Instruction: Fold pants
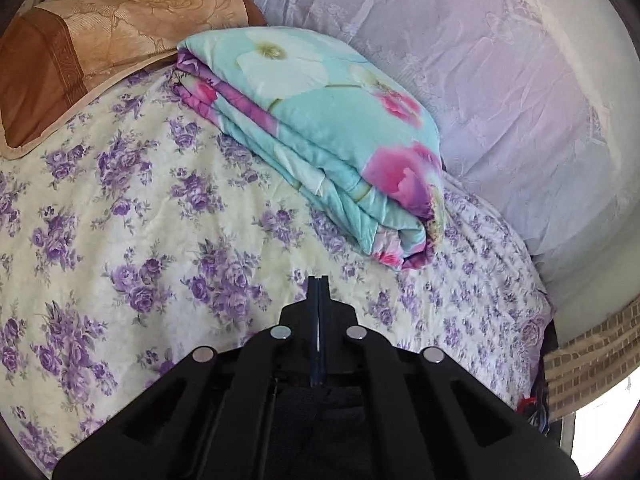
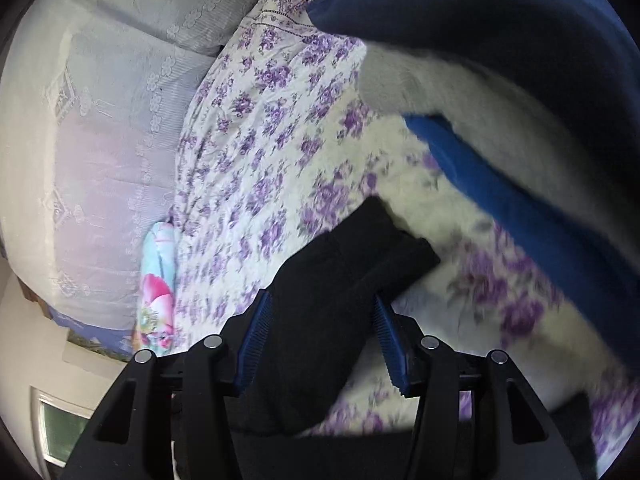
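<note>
The black pants (image 2: 340, 280) lie between the blue pads of my right gripper (image 2: 320, 312), which stands open around the cloth; the pads are apart and the pants hang out in front over the floral bedsheet (image 2: 256, 152). My left gripper (image 1: 319, 280) is shut, its two fingers pressed together above the bedsheet (image 1: 120, 208). Dark cloth (image 1: 316, 408) shows low behind the left fingers; I cannot tell whether it is pinched. The rest of the pants is hidden.
A folded turquoise floral quilt (image 1: 320, 128) and a brown pillow (image 1: 80, 52) lie on the bed. A white lace curtain (image 1: 500, 80) hangs behind. A person's blue sleeve and grey cuff (image 2: 500, 128) reach across the right wrist view, blurred.
</note>
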`<action>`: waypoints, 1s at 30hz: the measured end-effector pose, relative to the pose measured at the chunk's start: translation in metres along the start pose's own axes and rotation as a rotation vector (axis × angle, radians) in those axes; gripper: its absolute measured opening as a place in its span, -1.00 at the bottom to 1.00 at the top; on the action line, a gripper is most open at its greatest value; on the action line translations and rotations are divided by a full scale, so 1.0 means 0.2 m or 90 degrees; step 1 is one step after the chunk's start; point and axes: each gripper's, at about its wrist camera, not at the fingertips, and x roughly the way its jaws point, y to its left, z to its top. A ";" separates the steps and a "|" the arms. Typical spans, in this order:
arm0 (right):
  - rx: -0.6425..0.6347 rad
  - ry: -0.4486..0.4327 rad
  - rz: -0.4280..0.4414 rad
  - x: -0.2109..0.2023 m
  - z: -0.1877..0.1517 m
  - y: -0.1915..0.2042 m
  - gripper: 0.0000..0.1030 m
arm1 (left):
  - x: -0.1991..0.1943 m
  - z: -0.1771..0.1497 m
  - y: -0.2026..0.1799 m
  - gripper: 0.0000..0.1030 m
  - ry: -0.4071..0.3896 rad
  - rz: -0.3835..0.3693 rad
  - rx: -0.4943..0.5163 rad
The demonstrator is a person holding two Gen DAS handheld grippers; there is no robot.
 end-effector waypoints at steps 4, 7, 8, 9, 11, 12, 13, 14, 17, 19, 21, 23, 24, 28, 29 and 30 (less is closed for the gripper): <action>-0.019 -0.003 -0.014 -0.05 0.04 0.01 0.11 | 0.11 -0.15 -0.04 -1.00 0.084 0.003 0.051; -0.014 0.030 -0.058 -0.02 0.04 -0.04 0.17 | 0.21 -0.24 -0.03 -0.50 0.119 0.034 0.074; -0.007 0.038 -0.066 -0.02 0.04 -0.07 0.17 | 0.24 -0.26 -0.02 -0.34 0.125 0.040 0.074; 0.000 0.039 -0.072 -0.03 0.03 -0.09 0.17 | 0.27 -0.27 0.00 -0.09 0.130 0.044 0.068; 0.008 0.017 -0.080 -0.08 0.03 -0.12 0.17 | 0.32 -0.28 0.02 -0.04 0.135 0.039 0.062; -0.001 -0.004 -0.084 -0.12 0.05 -0.11 0.17 | 0.34 -0.29 0.01 -0.01 0.137 0.038 0.067; -0.012 -0.019 -0.087 -0.13 0.06 -0.09 0.17 | 0.36 -0.28 0.00 0.03 0.138 0.036 0.073; -0.030 -0.029 -0.081 -0.14 0.08 -0.07 0.17 | 0.37 -0.28 0.00 0.05 0.137 0.035 0.080; -0.096 -0.002 -0.068 -0.04 0.15 0.01 0.20 | 0.39 -0.27 -0.04 0.24 0.138 0.005 0.095; -0.138 0.027 -0.092 0.08 0.20 0.04 0.20 | 0.41 -0.27 -0.08 0.38 0.138 0.013 0.118; -0.156 0.059 -0.107 0.18 0.24 0.03 0.17 | 0.42 -0.29 -0.11 0.39 0.140 0.024 0.141; -0.167 0.070 -0.125 0.25 0.26 0.01 0.14 | 0.42 -0.29 -0.11 0.39 0.145 0.023 0.145; -0.183 0.076 -0.132 0.27 0.26 0.01 0.15 | 0.41 -0.29 -0.10 0.41 0.149 0.018 0.144; -0.207 0.101 -0.107 0.26 0.21 0.01 -0.31 | 0.42 -0.27 -0.08 0.43 0.162 0.004 0.135; -0.203 0.105 -0.099 0.24 0.20 -0.01 -0.43 | 0.42 -0.28 -0.08 0.43 0.164 0.003 0.135; -0.201 0.107 -0.092 0.23 0.18 -0.02 -0.61 | 0.43 -0.28 -0.09 0.43 0.164 0.005 0.138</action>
